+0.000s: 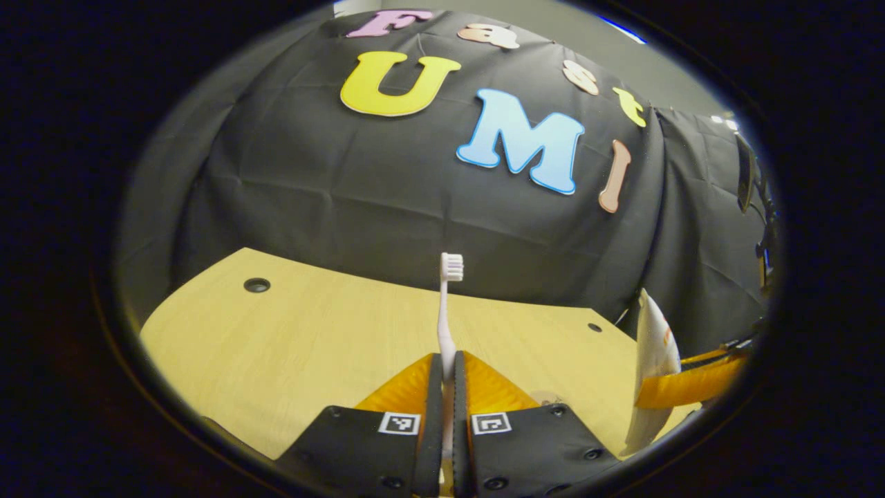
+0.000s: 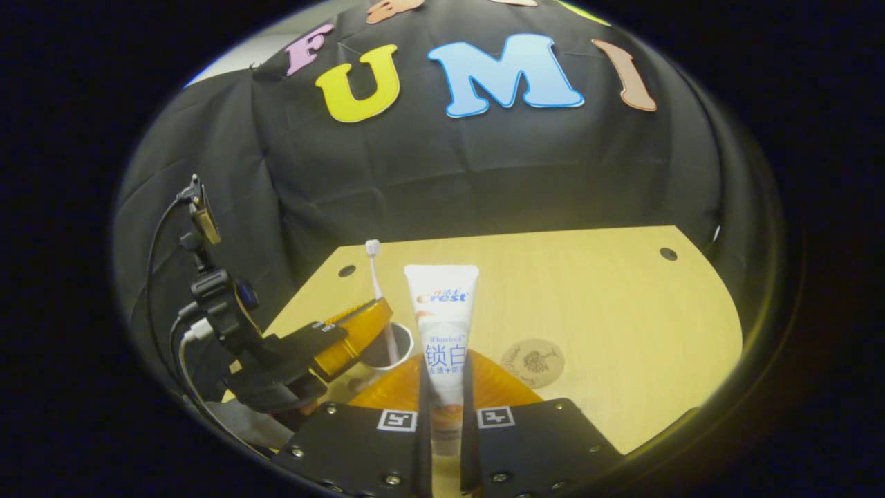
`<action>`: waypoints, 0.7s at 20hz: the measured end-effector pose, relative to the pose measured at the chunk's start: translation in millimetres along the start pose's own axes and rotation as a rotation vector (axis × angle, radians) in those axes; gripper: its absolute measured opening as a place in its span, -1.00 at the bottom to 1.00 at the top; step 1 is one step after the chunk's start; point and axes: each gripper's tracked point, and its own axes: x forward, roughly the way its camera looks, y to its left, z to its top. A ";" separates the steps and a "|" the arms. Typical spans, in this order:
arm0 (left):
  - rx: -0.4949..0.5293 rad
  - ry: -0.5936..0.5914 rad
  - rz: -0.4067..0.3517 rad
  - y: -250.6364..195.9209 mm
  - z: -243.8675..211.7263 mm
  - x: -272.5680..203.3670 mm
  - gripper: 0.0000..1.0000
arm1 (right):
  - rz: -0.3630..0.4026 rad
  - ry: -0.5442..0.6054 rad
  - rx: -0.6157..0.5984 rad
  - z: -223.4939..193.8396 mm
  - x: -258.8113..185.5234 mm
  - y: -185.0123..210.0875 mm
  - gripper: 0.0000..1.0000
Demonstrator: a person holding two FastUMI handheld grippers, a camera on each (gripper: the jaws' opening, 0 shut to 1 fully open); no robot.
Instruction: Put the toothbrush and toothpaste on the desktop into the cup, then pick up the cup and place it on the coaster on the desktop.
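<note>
While clenched on the toothbrush (image 1: pixel 451 277) handle, held it upright in the jaws of the left gripper (image 1: pixel 448 377), bristle head up and well clear of the tips. Likewise gripped the toothpaste (image 2: pixel 442 311) in the jaws of the right gripper (image 2: pixel 446 373), both fingers pressed on the lower part of the tube, wide flat end up.

Farther out, in the right gripper view, found the brush's lower end at the mouth of the white cup (image 2: pixel 406 340), seemingly dipped inside already, though hard to tell past the finger in front. Found the cup standing on the surface (image 2: pixel 622 311) just left of the tube, and the round coaster (image 2: pixel 532 361) near on the tube's other side, with nothing on it.

Judged the step in hand as loading the cup, brush ahead of paste. Called next for letting the brush down until it rests against the wall, then opening those jaws. Called after that for carrying the tube sideways over the same narrow mouth without knocking the cup over.
</note>
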 end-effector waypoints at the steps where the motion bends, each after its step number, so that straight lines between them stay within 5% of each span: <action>1: -0.002 0.003 0.001 2.4 -2.5 -3.2 -0.66 | 0.003 -0.004 -0.001 1.7 3.0 0.7 -0.66; 7: -0.022 0.032 -0.025 2.4 -4.6 -18.5 -0.13 | 0.036 -0.031 -0.015 14.4 15.0 15.8 -0.74; 9: -0.013 0.035 -0.017 2.4 0.1 -28.0 0.53 | 0.048 -0.049 -0.023 20.3 21.1 21.3 -0.67; 14: 0.035 0.021 0.008 0.4 27.5 -50.8 0.67 | 0.088 -0.106 -0.004 37.3 41.0 38.1 -0.67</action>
